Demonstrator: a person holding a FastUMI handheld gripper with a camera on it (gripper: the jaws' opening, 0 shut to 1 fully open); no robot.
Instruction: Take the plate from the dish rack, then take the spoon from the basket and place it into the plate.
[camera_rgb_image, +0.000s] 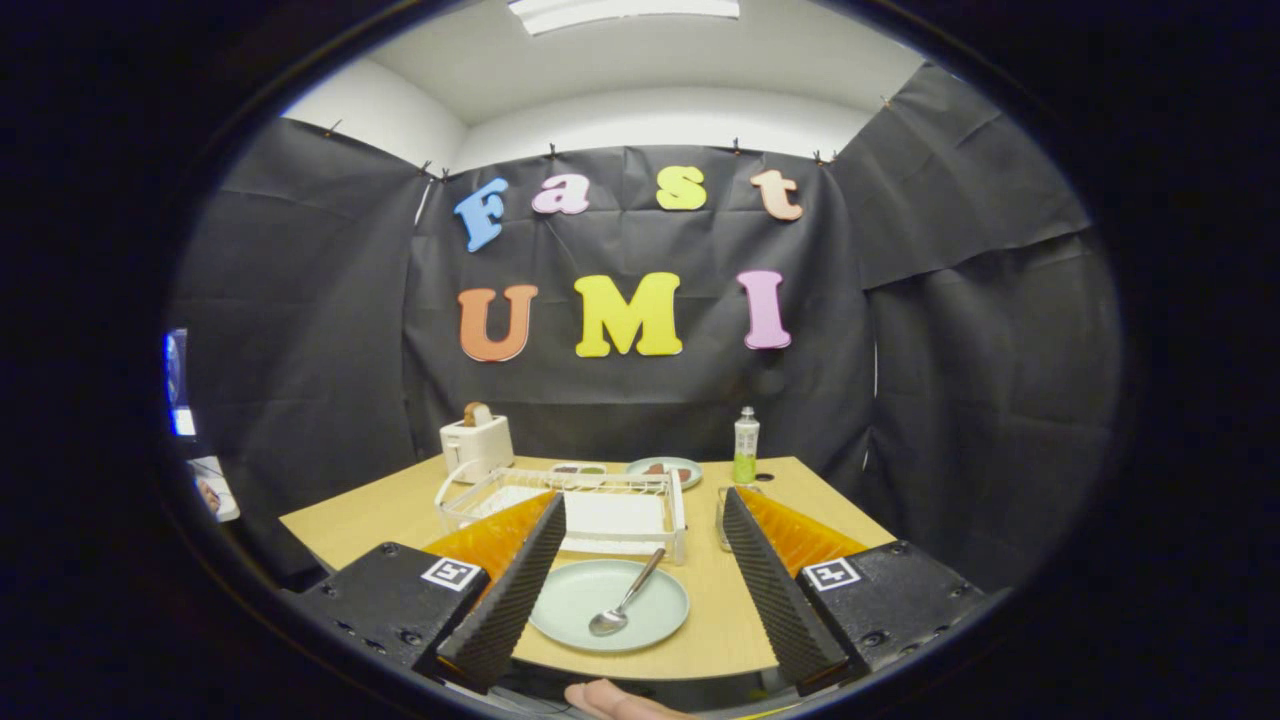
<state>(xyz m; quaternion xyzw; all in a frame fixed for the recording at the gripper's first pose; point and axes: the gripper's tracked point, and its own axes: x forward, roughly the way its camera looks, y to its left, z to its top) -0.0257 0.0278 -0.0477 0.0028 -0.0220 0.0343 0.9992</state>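
From the gripper's own camera, the gripper (640, 580) hangs over the near edge of a light wooden table (740, 620), its two fingers spread wide apart and holding nothing. One ridged finger (515, 585) slants in on the left side and the other on the right, and the open gap between them frames the task's things.

In that gap, near the table's front edge, lies the pale green plate (575, 605), flat on the wood. The metal spoon (625, 597) rests in it, bowl toward the near side, handle slanting up and away so that its end reaches past the plate's far rim toward the rack. The plate's left edge is hidden behind the left finger.

Just beyond the plate stands the white wire dish rack (620, 485), with a white tray or cloth inside it. To the right of the rack, partly behind the right finger, there is a small wire basket (722, 520); I cannot tell what it holds.

Farther back on the table stand a white toaster (478, 445) with a slice of bread poking out of it, a second plate (665, 470) with something dark on it, and an upright bottle (746, 447) with green liquid in its lower part.

At the very bottom, below the table edge, a fingertip of the person's hand (620, 702) shows.
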